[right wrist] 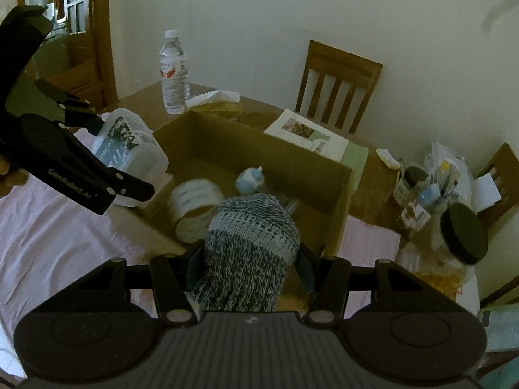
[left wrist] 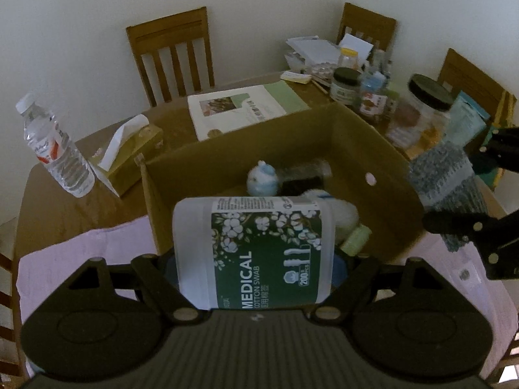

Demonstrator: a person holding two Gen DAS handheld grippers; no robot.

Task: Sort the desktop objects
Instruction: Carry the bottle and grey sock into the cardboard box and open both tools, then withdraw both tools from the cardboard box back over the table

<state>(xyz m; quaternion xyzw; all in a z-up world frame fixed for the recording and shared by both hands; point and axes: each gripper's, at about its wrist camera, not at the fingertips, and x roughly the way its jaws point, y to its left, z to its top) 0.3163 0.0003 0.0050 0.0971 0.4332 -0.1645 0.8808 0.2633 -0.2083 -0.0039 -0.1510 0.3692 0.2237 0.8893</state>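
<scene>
My left gripper point(left wrist: 256, 259) is shut on a clear cotton swab box point(left wrist: 256, 253) with a green "MEDICAL" label, held over the near edge of an open cardboard box point(left wrist: 373, 149). The swab box also shows in the right wrist view point(right wrist: 129, 149). My right gripper point(right wrist: 248, 265) is shut on a grey-and-white knitted sock point(right wrist: 249, 253), held above the cardboard box point(right wrist: 337, 214) near its front wall. The sock shows at the right in the left wrist view point(left wrist: 447, 175). Inside the cardboard box lie a tape roll point(right wrist: 194, 210), a small blue-capped bottle point(left wrist: 262, 178) and other items.
A water bottle point(left wrist: 55, 149) and a tissue box point(left wrist: 133, 155) stand left of the cardboard box. A magazine point(left wrist: 240, 110) lies behind it. Jars and clutter point(left wrist: 389, 97) fill the right side of the table. A pink cloth point(right wrist: 48, 227) covers the near table. Chairs point(left wrist: 175, 52) stand around.
</scene>
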